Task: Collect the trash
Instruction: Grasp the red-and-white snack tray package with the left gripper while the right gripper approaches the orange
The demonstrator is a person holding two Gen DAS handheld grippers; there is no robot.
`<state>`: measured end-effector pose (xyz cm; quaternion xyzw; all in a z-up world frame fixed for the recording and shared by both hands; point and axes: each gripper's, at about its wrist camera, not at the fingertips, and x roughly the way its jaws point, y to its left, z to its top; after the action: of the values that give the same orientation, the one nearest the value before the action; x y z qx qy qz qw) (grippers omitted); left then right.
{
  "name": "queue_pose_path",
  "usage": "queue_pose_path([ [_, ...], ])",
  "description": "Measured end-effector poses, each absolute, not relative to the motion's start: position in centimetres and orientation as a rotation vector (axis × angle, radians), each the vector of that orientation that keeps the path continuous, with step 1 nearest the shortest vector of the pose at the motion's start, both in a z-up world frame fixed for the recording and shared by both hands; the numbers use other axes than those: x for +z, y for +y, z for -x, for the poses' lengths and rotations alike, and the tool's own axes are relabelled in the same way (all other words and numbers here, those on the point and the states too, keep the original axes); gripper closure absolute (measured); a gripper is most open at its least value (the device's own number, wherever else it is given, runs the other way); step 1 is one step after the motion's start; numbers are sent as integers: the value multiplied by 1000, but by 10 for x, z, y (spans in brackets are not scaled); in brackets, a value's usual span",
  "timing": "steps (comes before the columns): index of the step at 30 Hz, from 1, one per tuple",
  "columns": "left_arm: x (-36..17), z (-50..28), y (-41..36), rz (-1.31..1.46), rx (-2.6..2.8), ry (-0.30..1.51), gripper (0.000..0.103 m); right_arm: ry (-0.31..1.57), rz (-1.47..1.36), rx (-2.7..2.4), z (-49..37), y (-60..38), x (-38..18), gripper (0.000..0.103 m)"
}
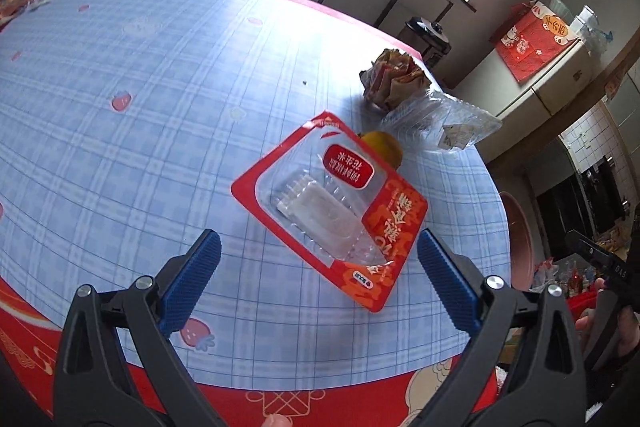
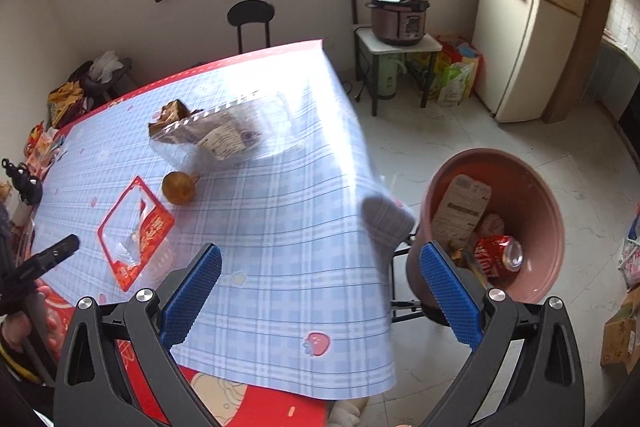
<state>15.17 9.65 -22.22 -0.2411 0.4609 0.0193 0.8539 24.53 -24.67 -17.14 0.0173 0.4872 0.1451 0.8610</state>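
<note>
Lining up left gripper (image 1: pixel 318 277) on wrapper (image 1: pixel 330 207), jaws spread | right gripper (image 2: pixel 320 285) empty, spread, near basin (image 2: pixel 540 187) for drops.

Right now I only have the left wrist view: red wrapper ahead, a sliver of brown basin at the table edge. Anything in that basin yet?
Observer: Yes. The brown basin on the floor beside the table holds a crushed red can and a pale labelled packet.
Operator: Is the right gripper carrying anything?
Observer: No. The right gripper is open and empty, over the table corner.
Operator: That clear container past the orange fruit, what's the label like?
Observer: The clear container has a white printed label facing up.
</note>
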Motion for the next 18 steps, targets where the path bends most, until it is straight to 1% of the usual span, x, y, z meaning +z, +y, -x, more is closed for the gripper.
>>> queue_pose_path([
  [1, -228, -154, 98, 519, 39, 977, 10, 1032, -21, 308, -246, -240, -173, 5],
  [2, -234, -156, 100, 535, 31, 986, 18, 1037, -5, 310, -247, -234, -174, 5],
  [4, -245, -162, 104, 572, 25, 1012, 30, 1038, 20, 306, -248, -224, -174, 5],
  [10, -266, -177, 116, 655, 25, 1043, 35, 1061, 48, 286, -256, -212, -177, 5],
  [18, -281, -191, 115, 679, -14, 1069, 37, 1101, -4, 281, -267, -207, -185, 5],
])
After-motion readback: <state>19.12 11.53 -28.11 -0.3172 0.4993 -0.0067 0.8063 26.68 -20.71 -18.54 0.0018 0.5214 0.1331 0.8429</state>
